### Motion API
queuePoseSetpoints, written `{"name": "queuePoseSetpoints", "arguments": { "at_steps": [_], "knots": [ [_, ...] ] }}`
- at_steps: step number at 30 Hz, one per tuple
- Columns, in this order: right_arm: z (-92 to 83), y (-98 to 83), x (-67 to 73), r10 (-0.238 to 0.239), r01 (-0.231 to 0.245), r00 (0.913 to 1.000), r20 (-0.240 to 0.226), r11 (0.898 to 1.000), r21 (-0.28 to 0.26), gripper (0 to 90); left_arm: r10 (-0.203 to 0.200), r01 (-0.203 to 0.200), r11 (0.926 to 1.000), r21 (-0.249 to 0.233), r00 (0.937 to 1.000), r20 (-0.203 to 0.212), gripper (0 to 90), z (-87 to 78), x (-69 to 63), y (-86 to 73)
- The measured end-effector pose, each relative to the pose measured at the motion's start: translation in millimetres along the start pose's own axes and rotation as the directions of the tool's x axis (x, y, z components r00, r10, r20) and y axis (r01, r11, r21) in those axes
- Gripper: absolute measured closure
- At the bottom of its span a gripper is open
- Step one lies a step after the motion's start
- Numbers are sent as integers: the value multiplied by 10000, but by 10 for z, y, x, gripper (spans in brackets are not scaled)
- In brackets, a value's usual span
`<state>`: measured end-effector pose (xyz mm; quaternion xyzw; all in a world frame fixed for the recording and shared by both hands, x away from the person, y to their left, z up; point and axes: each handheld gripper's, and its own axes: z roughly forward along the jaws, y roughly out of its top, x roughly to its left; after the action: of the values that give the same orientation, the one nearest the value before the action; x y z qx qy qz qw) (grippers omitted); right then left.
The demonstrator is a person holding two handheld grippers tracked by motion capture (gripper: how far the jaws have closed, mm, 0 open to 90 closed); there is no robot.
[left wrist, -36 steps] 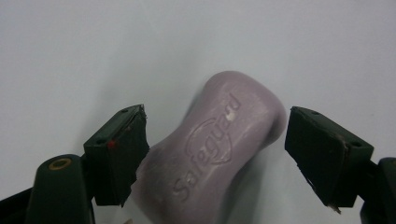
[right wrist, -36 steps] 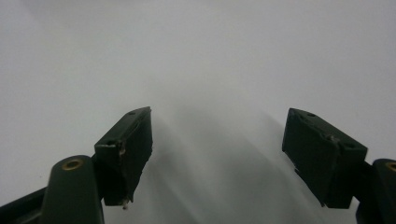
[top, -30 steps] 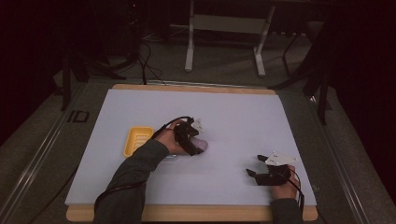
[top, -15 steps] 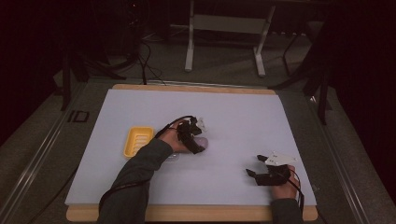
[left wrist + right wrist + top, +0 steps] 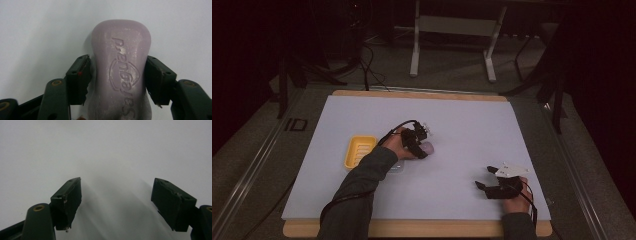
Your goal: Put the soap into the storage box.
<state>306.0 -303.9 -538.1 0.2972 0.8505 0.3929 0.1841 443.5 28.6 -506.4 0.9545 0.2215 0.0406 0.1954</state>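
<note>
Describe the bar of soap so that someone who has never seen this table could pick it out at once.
On the white table sheet, look near the middle, just right of the yellow soap dish. There the left hand-held gripper, whose jaws have just been closing, clamps the soap bar by its sides. It is the one pale lilac, rounded block, with a brand name embossed on top.

In the high view the left gripper (image 5: 419, 145) and its hand cover most of the lilac soap bar (image 5: 428, 147); just a pale sliver peeks out. In the left gripper view the bar's near end runs off the bottom edge, cutting its embossed lettering short. A clear lid (image 5: 395, 168) beside the yellow soap dish (image 5: 357, 151) lies partly under the sleeve (image 5: 362, 185), too faint to make out.
</note>
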Motion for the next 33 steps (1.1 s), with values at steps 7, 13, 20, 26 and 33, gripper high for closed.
{"name": "queuePoseSetpoints", "arguments": {
  "at_steps": [7, 13, 20, 26, 33],
  "knots": [
    [3, 1, 0, -18, 19, 10000, -22, 10000, 14, 240, -364, 350, 9977, 580, 9991, 229, 484, -17, 2, 57],
    [7, 2, 3, 18, -18, 10000, -32, 10000, 45, 240, -482, 444, 9929, 1106, 9983, 316, 486, -20, -14, 99],
    [9, 3, 3, 9, -9, 10000, -42, 10000, 62, 240, -554, 494, 9852, 1640, 9980, 318, 486, -17, -37, 146],
    [11, 3, 3, -29, 29, 10000, -34, 9999, 99, 240, -221, 154, 9772, 2116, 9993, 296, 487, -19, -103, 163],
    [13, 6, 3, -91, 92, 10000, -29, 9998, 164, 240, 25, -39, 9691, 2467, 10000, 61, 490, 2, -138, 212]
  ]
}}
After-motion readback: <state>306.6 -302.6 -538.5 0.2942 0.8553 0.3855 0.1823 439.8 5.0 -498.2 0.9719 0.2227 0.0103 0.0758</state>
